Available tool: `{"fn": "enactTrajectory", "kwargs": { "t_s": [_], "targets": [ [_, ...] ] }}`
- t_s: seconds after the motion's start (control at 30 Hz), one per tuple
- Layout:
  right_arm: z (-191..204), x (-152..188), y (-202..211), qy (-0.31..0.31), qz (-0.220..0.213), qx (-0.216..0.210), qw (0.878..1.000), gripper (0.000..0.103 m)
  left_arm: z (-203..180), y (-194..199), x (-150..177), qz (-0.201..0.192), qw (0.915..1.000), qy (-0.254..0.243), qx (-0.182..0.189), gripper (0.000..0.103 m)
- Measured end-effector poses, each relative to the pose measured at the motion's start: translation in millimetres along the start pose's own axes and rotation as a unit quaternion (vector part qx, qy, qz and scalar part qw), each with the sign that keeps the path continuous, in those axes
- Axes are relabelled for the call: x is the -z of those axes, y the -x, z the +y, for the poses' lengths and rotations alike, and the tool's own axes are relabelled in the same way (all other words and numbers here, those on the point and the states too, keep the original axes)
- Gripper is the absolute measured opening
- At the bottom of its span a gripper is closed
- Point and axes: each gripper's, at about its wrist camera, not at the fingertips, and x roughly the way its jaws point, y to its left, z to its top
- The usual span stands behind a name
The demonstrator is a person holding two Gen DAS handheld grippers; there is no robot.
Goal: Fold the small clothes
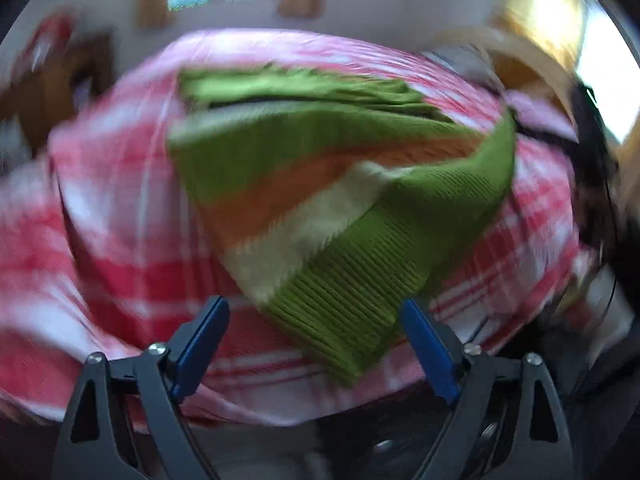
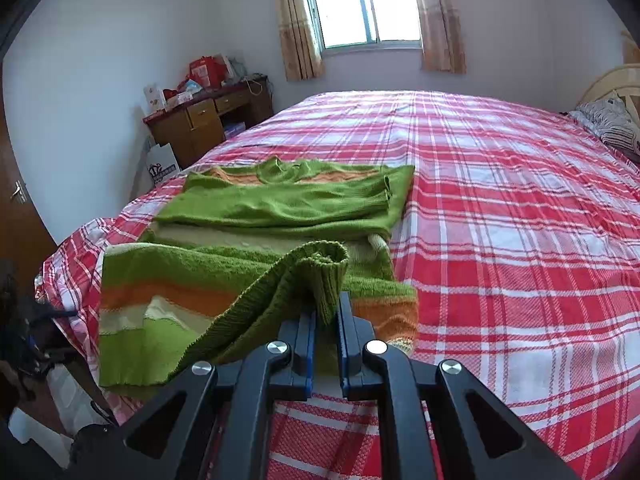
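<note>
The right gripper was found clamped on the green sweater's hem near the bed's left edge; the left gripper was spread apart, nothing gripped.

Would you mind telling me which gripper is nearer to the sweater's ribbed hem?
Right. The right gripper is shut on the sweater's ribbed hem, lifting it off the bed. The left gripper is open, with the hem's other end between its fingers, not gripped.

We see the sweater lying on the bed's left part, desk behind, window beyond.
</note>
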Motion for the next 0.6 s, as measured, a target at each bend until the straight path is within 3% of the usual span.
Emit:
{"fn": "enactTrajectory", "kwargs": {
  "t_s": [0.03,0.07,0.1,0.13,0.27,0.3,0.33,0.47,0.6],
  "targets": [
    [0,0,0,-0.002,0.001,-0.001,1.000,0.008,5,-7,3,0.008,0.9994,0.032,0.005,0.074],
    [0,1,-1,-0.003,0.001,-0.001,1.000,0.008,12,-16,7,0.023,0.9973,0.068,0.016,0.053],
    [0,2,0,-0.003,0.000,-0.001,1.000,0.009,14,-21,11,0.034,0.9954,0.087,0.022,0.044],
    [0,2,1,-0.004,0.000,-0.003,1.000,0.009,15,-24,15,0.041,0.9935,0.103,0.025,0.038],
    [0,6,3,-0.003,0.001,-0.007,1.000,0.009,1,-24,21,0.050,0.9929,0.101,0.039,0.036],
    [-1,6,2,-0.004,0.003,-0.007,1.000,0.009,-1,-27,21,0.054,0.9933,0.097,0.033,0.030],
    [-2,8,1,-0.007,0.004,-0.008,1.000,0.008,-4,-29,21,0.059,0.9939,0.091,0.020,0.008],
    [-4,9,2,-0.019,0.005,-0.022,1.000,0.009,4,-24,13,0.055,0.9907,0.116,0.044,0.006],
    [-6,-7,15,-0.012,-0.002,-0.058,0.998,0.009,5,10,-27,0.005,0.9848,0.130,0.116,0.006]
  ]
}}
